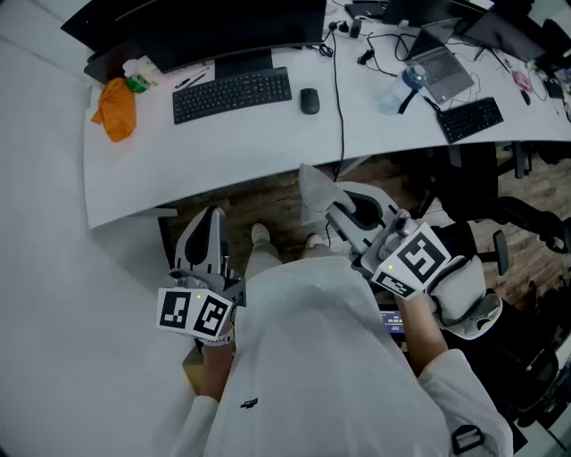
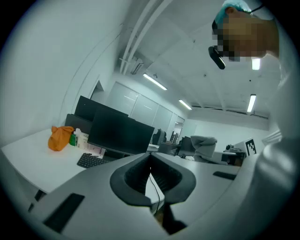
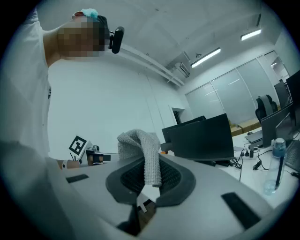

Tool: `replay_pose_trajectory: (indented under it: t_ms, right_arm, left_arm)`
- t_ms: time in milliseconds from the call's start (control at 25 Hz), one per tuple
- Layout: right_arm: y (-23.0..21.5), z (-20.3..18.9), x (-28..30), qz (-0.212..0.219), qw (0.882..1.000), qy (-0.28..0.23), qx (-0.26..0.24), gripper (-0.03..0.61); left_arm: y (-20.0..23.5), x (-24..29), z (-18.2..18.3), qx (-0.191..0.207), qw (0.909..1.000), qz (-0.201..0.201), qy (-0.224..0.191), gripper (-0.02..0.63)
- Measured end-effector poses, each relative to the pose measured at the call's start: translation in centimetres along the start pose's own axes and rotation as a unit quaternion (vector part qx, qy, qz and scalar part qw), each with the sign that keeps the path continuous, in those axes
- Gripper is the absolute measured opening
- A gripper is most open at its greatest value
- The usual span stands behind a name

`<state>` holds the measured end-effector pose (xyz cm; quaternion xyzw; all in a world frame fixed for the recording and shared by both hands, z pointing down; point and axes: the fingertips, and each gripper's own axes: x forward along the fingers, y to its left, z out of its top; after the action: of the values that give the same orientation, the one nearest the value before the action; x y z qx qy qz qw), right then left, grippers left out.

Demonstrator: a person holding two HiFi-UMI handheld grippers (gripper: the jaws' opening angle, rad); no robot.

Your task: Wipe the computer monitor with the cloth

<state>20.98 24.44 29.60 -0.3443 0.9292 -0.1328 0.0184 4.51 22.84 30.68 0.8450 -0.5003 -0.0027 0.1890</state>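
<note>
Cloth [image 3: 140, 152], grey knit, droops from right gripper [image 3: 149, 176].

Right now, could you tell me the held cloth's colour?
The cloth is light grey; right gripper view shows it best.

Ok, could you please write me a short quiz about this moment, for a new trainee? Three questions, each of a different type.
1. Multiple choice: which gripper holds the grey cloth?
A) the left one
B) the right one
C) neither
2. True or false: the left gripper touches the monitor.
3. Fill in: in the head view, the mouse lies on the desk to the ___ of the keyboard.

Key
1. B. The right gripper is closed on the cloth.
2. False. It is held low in front of the desk, jaws together and empty.
3. right
</note>
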Motion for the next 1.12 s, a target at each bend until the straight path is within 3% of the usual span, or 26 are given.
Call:
replay_pose_trajectory:
  t_ms: [400, 640, 760, 880, 960, 1040, 1120]
  right_arm:
    - [-0.5, 0.4, -1.1, 0.030, 0.999, 0.000, -0.019, 0.023]
    - [-1.0, 1.1, -1.6, 0.039, 0.999, -0.028, -0.018, 0.026]
    - [-1.4, 1.9, -0.7, 0.057, 0.997, -0.045, 0.012, 0.025]
    - [-1.3, 2.5, 0.2, 0.106, 0.991, -0.044, 0.063, 0.015]
    - [-0.8, 3.3, 0.8, 0.121, 0.991, -0.054, 0.025, 0.015]
    - [-0.8, 3.9, 2.1, 0.095, 0.992, -0.054, -0.059, 0.026]
    - [-1.4, 3.8, 3.7, 0.062, 0.992, -0.033, -0.101, 0.029]
  left_arm:
    - [-3.5, -0.7, -2.2, 0.007, 0.9996, 0.028, 0.000, 0.020]
    - [-4.0, -0.7, -1.9, 0.019, 0.9986, 0.049, -0.005, 0.019]
    - [-3.8, -0.1, -1.6, 0.021, 0.9983, 0.055, -0.002, 0.020]
    - [-3.4, 0.7, -1.2, 0.020, 0.9983, 0.054, -0.003, 0.019]
    - [-2.9, 1.3, -0.8, 0.021, 0.9984, 0.052, -0.004, 0.018]
    - [-2.1, 1.9, -0.3, 0.022, 0.9986, 0.048, -0.004, 0.018]
    - [-1.1, 2.4, 0.0, 0.021, 0.9988, 0.044, -0.004, 0.020]
